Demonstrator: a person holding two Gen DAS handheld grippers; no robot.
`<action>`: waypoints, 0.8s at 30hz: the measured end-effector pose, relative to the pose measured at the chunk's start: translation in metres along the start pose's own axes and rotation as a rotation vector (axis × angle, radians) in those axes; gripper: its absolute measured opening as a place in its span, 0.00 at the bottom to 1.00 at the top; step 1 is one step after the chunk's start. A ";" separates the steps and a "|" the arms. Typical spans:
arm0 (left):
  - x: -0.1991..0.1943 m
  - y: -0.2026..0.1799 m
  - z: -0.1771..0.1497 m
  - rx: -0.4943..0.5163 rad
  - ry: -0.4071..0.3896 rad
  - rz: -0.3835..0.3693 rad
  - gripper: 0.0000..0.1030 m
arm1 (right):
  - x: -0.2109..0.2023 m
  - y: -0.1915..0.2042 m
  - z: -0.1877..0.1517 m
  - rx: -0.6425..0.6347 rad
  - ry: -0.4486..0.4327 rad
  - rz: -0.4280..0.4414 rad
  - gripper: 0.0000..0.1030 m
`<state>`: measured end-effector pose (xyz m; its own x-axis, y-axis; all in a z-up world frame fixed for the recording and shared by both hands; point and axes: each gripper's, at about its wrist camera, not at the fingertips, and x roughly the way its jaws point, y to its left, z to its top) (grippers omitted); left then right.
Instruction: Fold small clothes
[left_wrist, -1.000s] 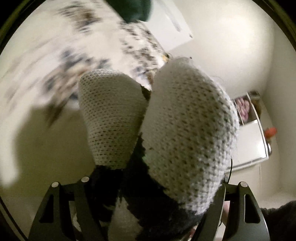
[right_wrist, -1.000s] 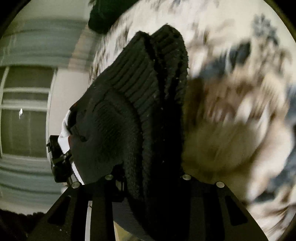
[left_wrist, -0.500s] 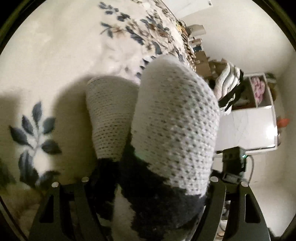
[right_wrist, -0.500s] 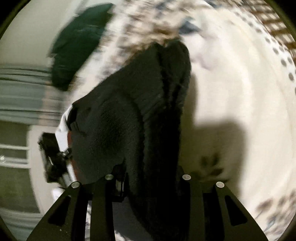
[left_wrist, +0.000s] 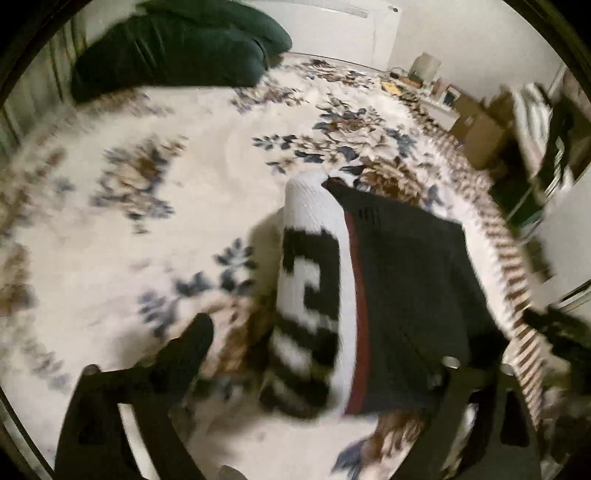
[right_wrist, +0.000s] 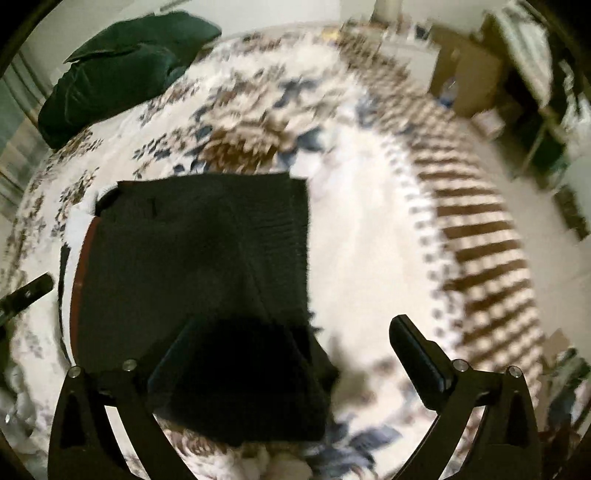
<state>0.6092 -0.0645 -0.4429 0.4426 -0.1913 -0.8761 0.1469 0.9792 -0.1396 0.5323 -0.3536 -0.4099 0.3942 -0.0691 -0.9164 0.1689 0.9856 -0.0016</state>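
Lying folded on the floral bed (left_wrist: 110, 258): black sock (right_wrist: 199, 251) stacked over patterned sock (left_wrist: 310, 288). Left tool (left_wrist: 325, 354) spread wide, gripping nothing. Same for right tool (right_wrist: 295, 354).

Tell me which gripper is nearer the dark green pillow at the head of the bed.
Neither clearly. The dark green pillow lies far across the bed from both the left gripper and right gripper, which hover open over the folded socks.
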 end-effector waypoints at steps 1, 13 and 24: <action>-0.016 -0.005 -0.011 0.013 -0.007 0.030 0.94 | -0.012 0.002 -0.005 -0.002 -0.010 -0.013 1.00; -0.166 -0.083 -0.058 0.035 -0.124 0.128 0.94 | -0.194 0.004 -0.081 -0.041 -0.110 -0.043 1.00; -0.325 -0.118 -0.096 0.035 -0.195 0.098 0.94 | -0.396 0.006 -0.133 -0.063 -0.252 -0.054 1.00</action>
<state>0.3631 -0.1111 -0.1856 0.6183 -0.1080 -0.7785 0.1238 0.9915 -0.0392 0.2570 -0.3001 -0.0998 0.5998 -0.1505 -0.7858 0.1423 0.9866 -0.0803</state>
